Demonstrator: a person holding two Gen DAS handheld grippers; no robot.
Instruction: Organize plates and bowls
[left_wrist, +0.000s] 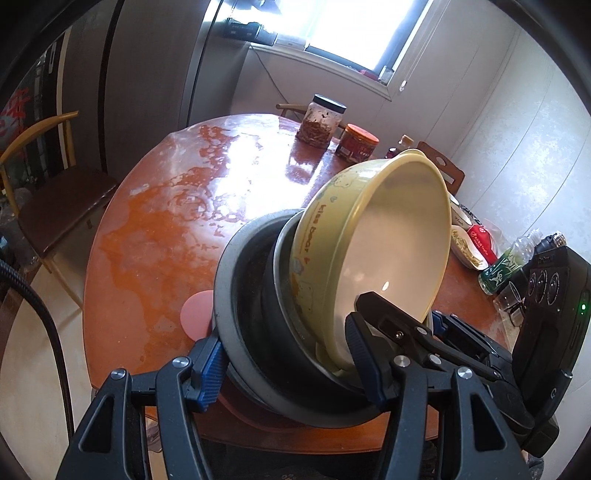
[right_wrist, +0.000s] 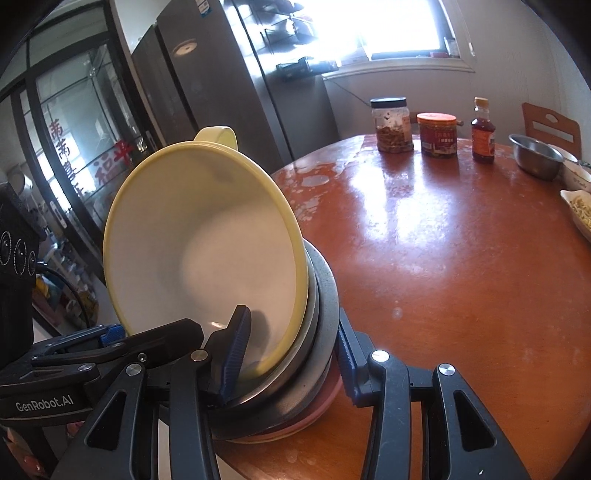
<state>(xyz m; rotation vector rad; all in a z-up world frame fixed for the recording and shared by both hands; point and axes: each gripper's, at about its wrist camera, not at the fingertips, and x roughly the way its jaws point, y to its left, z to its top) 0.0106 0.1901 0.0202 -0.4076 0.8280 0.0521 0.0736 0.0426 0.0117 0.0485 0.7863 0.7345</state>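
- The round reddish table (right_wrist: 461, 258) carries a clear jar (right_wrist: 392, 125), a red-lidded jar (right_wrist: 437, 134) and a sauce bottle (right_wrist: 483, 133) along its far edge.
- A tilted nested stack sits over the near edge: yellow bowl (left_wrist: 388, 243) innermost, then a steel bowl (right_wrist: 310, 325), a grey dish (left_wrist: 236, 295) and a pink plate (right_wrist: 317, 410).
- The left gripper (left_wrist: 288, 354) clamps the stack's rims on one side.
- The right gripper (right_wrist: 291, 350) clamps them opposite, one pad inside the yellow bowl.
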